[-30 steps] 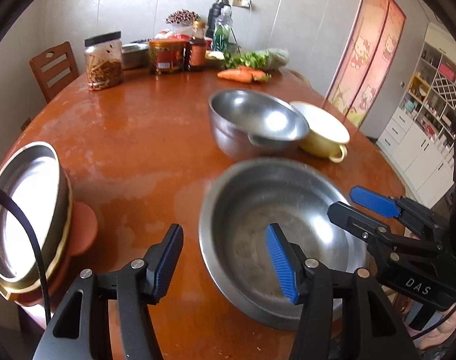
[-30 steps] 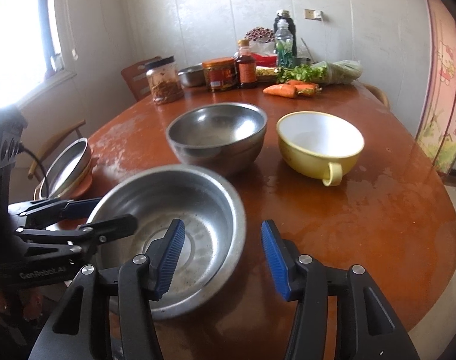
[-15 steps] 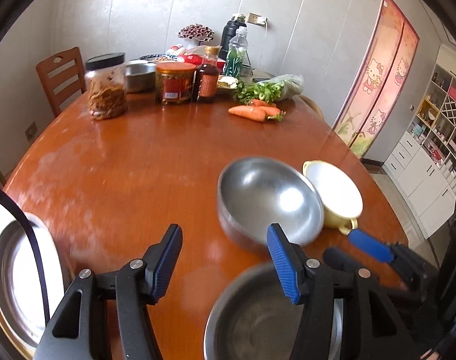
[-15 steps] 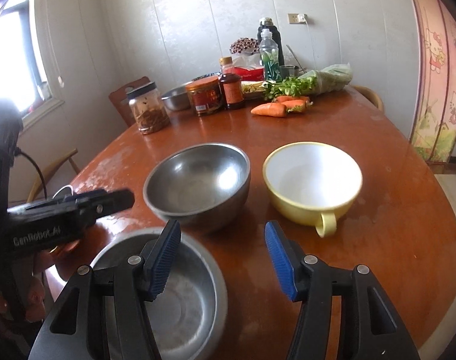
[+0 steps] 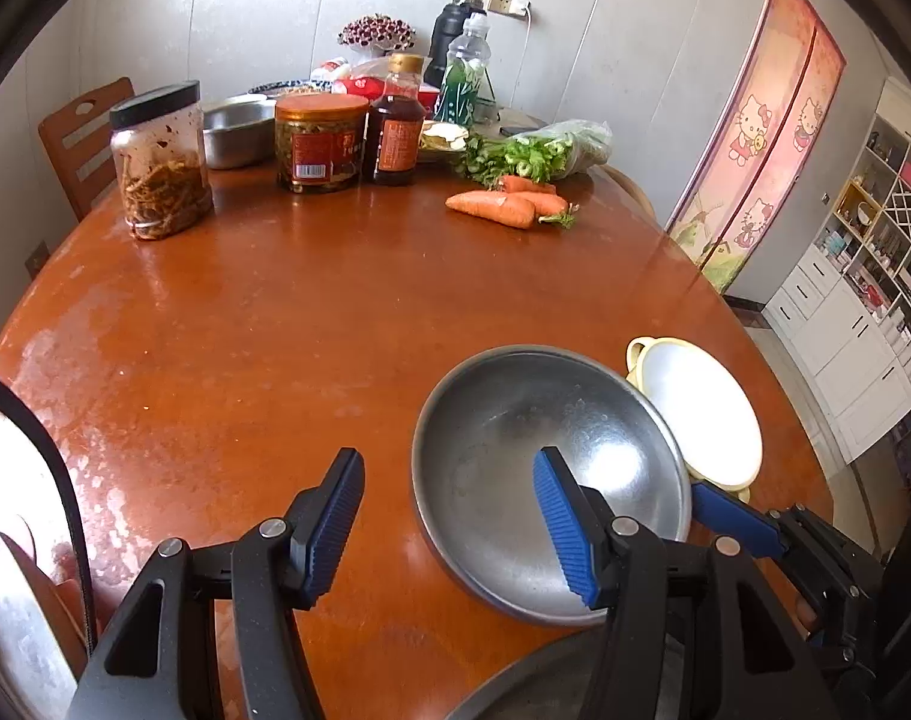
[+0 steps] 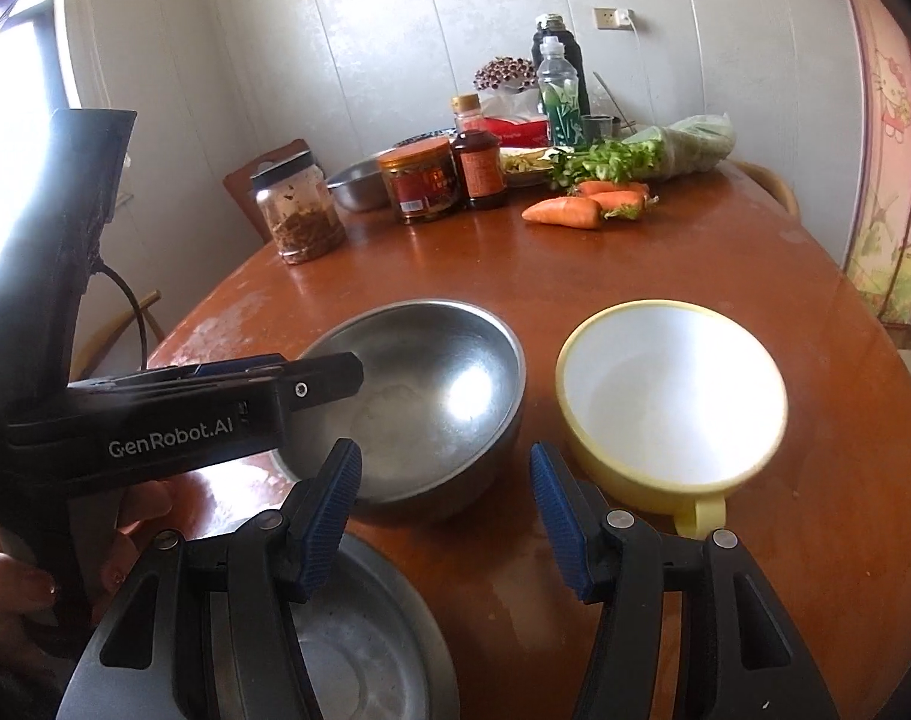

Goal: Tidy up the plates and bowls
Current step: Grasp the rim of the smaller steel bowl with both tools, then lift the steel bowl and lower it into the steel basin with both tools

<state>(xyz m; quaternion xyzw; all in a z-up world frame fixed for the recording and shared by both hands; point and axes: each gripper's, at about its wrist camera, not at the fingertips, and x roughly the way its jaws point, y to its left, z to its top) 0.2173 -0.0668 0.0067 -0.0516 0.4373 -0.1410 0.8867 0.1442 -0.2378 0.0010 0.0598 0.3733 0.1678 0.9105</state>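
A deep steel bowl [image 5: 515,438] [image 6: 431,384] stands on the round wooden table [image 5: 275,324], touching a yellow handled bowl [image 5: 701,414] [image 6: 665,396] on its right. My left gripper [image 5: 446,462] is open and hovers by the steel bowl's left rim, one pad over the bowl and the other over bare table. In the right wrist view the left gripper [image 6: 329,369] reaches in from the left over that rim. My right gripper [image 6: 443,456] is open and empty, just short of the gap between the two bowls. A wide shallow steel basin [image 6: 371,648] [image 5: 515,690] lies under both grippers.
A stack of plates [image 5: 11,630] sits at the near left table edge. Jars [image 5: 161,168], a sauce bottle [image 5: 395,132], a small steel bowl [image 5: 233,129], greens and carrots [image 5: 503,207] crowd the far side. A chair [image 5: 83,138] stands behind. A hand [image 6: 11,594] grips the left tool.
Both grippers have moved forward over the table. The shallow basin has slid to the bottom edge of both views, and the deep steel bowl and yellow bowl have come close. Jaw gaps look unchanged.
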